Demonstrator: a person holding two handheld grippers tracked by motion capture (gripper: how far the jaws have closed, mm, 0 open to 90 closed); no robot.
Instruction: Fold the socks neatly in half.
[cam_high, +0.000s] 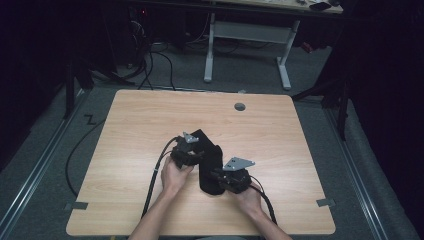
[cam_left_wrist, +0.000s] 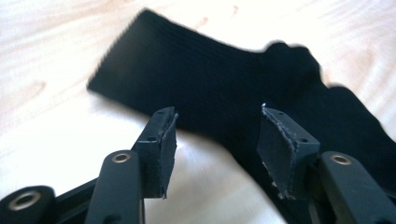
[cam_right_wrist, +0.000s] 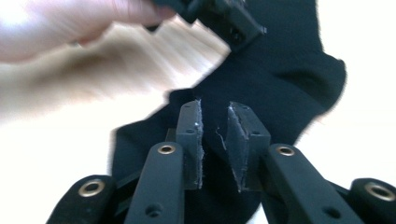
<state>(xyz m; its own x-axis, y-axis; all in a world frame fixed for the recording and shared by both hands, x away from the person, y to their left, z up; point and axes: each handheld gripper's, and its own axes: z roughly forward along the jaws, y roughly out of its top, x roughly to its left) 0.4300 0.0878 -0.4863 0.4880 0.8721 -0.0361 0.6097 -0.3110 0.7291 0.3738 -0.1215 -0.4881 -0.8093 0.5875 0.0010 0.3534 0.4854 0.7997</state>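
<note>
Black sock lies flat mid-table, long axis running away from the person; left gripper hovers released over its ribbed cuff edge, right gripper nearly clenched at the toe end, grasp uncertain

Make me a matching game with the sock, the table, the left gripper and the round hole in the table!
Things:
1. sock
2. table
3. left gripper
4. round hole

Descriptions:
A. light wood
B. jaws wide apart, nothing between them
C. black, lying flat on the table
D. near the table's far edge

Pairs: 1-C, 2-A, 3-B, 4-D
</note>
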